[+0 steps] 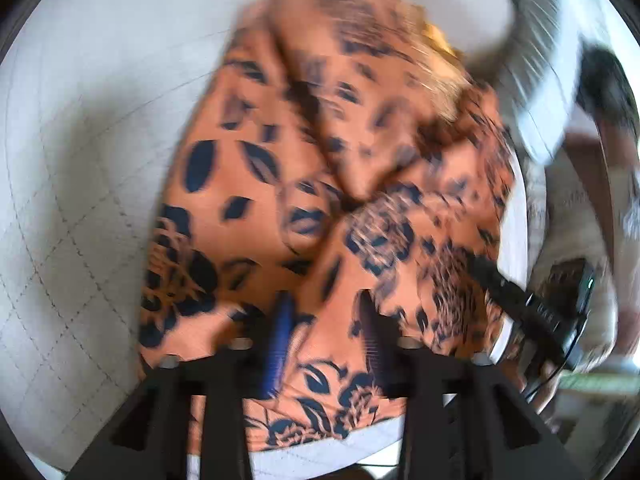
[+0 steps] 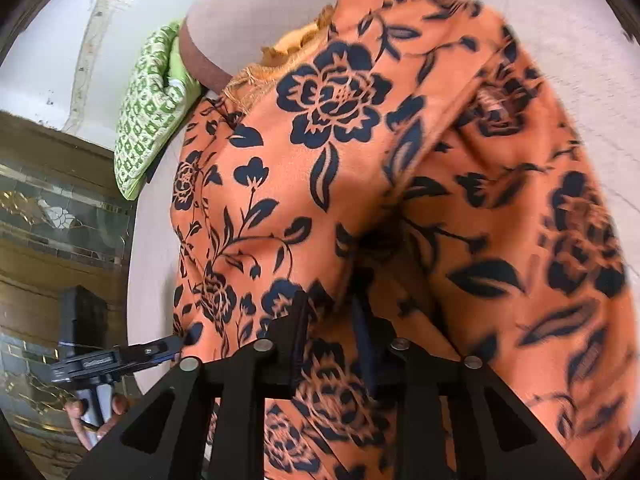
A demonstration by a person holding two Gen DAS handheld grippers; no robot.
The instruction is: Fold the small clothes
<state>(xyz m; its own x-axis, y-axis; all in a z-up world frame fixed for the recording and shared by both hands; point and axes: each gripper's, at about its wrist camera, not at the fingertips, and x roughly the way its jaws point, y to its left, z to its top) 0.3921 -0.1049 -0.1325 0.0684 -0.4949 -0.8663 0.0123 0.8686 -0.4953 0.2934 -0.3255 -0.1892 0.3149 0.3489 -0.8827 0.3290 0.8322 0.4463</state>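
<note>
An orange garment (image 1: 320, 152) printed with dark blue flowers lies rumpled on a white quilted surface (image 1: 80, 160). My left gripper (image 1: 324, 316) hovers over its near edge, jaws apart, with flat cloth under the gap and neither pad pressing. In the right wrist view the same garment (image 2: 340, 120) fills the middle. There my right gripper (image 2: 332, 320) stands with a narrower gap, and a ridge of cloth runs up from between its fingers. The pads do not seem to clamp it. Each gripper also shows at the edge of the other view: the right gripper (image 1: 484, 268), the left gripper (image 2: 176, 344).
A green patterned cushion (image 2: 148, 108) leans by the garment's far left corner. The white surface's edge (image 2: 136, 280) drops to a tiled floor (image 2: 60, 208) on the left. A hand (image 2: 92, 416) holds the left tool there. A blurred white object (image 1: 540, 80) sits upper right.
</note>
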